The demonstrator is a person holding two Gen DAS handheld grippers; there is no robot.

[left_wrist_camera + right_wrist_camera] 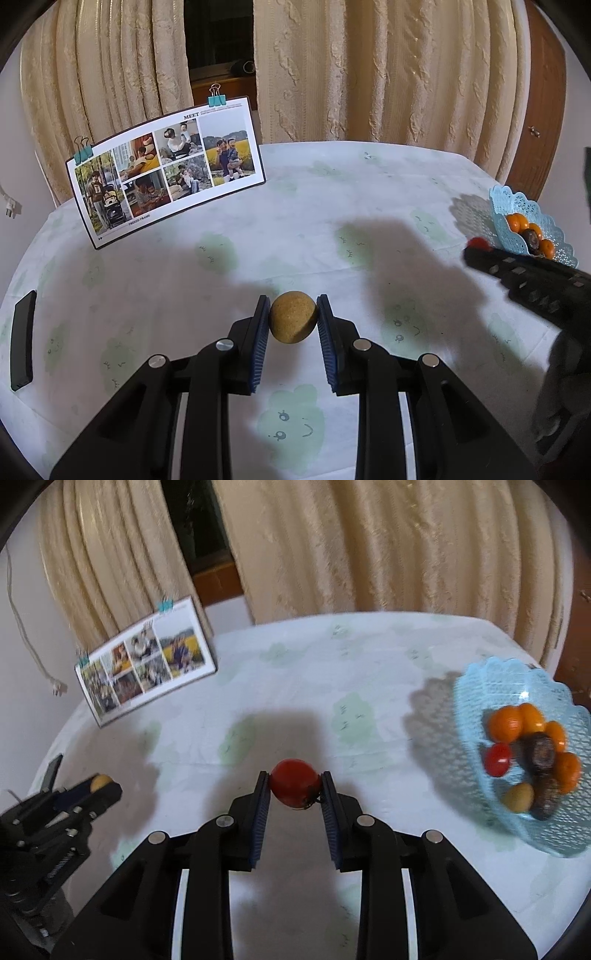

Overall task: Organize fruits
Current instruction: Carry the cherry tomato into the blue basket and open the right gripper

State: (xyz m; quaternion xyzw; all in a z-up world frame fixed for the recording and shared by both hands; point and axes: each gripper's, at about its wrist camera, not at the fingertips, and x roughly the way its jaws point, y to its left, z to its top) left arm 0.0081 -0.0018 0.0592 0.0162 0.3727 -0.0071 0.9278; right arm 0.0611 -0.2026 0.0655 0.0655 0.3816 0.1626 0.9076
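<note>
Presently held: my left gripper clamps a tan round fruit; my right gripper clamps a red fruit, both above the tablecloth. At three o'clock in the right view, a blue basket already holds several fruits. Risk, as I judge it: round skins may slip from the pads, or a dropped fruit may knock others out.

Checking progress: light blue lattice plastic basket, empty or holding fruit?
Holding fruit: the light blue lattice plastic basket has orange round fruits, dark ones and a red one inside.
</note>
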